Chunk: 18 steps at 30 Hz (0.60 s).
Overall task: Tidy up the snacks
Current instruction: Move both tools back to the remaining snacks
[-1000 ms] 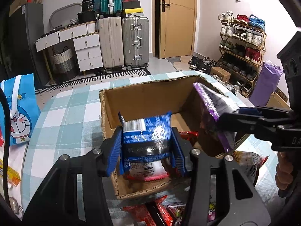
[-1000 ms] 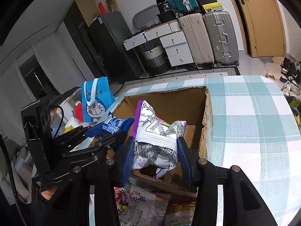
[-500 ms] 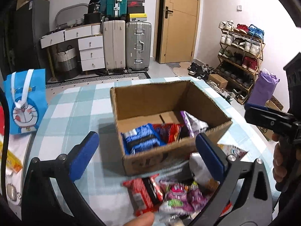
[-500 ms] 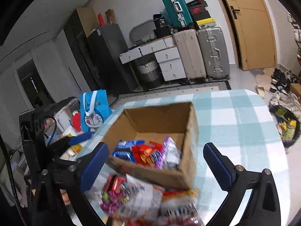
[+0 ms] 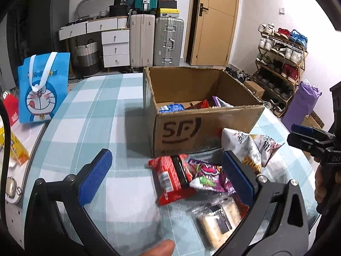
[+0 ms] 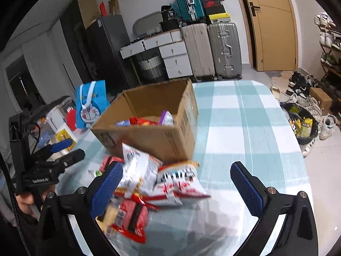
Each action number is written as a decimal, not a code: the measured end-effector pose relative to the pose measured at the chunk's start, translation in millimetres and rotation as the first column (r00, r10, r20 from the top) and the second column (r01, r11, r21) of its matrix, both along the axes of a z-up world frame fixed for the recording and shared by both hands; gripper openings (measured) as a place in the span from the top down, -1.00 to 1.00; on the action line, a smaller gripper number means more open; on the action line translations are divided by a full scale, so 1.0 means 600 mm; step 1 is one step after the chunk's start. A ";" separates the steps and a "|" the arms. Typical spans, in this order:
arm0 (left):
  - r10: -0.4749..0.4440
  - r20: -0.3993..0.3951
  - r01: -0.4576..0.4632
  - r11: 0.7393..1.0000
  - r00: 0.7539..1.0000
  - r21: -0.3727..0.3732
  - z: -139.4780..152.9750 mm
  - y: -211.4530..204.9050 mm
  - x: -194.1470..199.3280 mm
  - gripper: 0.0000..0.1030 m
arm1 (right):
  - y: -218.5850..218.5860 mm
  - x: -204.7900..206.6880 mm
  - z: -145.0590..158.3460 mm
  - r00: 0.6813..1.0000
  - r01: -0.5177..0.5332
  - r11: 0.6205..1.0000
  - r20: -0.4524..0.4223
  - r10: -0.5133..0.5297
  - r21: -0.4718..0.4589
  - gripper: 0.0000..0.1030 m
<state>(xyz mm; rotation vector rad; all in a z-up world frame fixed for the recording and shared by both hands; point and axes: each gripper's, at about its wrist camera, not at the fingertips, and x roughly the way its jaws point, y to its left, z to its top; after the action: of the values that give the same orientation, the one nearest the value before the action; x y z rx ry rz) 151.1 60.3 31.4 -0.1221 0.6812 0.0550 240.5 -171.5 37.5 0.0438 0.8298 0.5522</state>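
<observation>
Left wrist view: my left gripper (image 5: 170,172) hangs spread and empty over the red packet (image 5: 172,179), lower centre; the right gripper (image 6: 175,187) gapes too. I straddle one packet squarely, then carry it into the box (image 5: 204,128).

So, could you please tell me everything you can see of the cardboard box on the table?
The cardboard box is plain brown corrugated card, open-topped with no flaps showing, and has a dark SF logo on its near face. It stands upright on the checked tablecloth. Several snack packets lie low inside, blue, red and purple. Loose packets rest against its near base.
</observation>
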 end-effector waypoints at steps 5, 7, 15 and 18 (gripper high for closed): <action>-0.004 -0.021 0.005 1.000 1.000 0.011 -0.008 -0.008 -0.012 -0.99 | 0.003 -0.009 -0.006 1.000 -0.010 0.999 0.006 0.010 -0.039 -0.99; -0.006 -0.028 0.006 1.000 1.000 0.015 -0.012 -0.012 -0.014 -0.99 | 0.003 -0.007 -0.010 1.000 -0.008 0.999 -0.006 0.008 -0.031 -0.99; -0.023 -0.063 0.024 1.000 0.998 0.013 -0.028 -0.024 -0.009 -0.99 | 0.003 0.023 -0.047 0.996 0.042 0.998 -0.075 -0.045 -0.037 -0.99; -0.029 -0.073 0.030 0.999 0.997 0.012 -0.034 -0.028 -0.006 -0.99 | -0.001 0.035 -0.060 0.992 0.083 0.996 -0.095 -0.085 -0.021 -0.99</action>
<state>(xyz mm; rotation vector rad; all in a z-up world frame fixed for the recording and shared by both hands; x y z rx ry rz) 147.6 43.7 11.2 -0.0979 0.7548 0.0358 261.5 -172.1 1.6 0.0893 0.9216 0.4662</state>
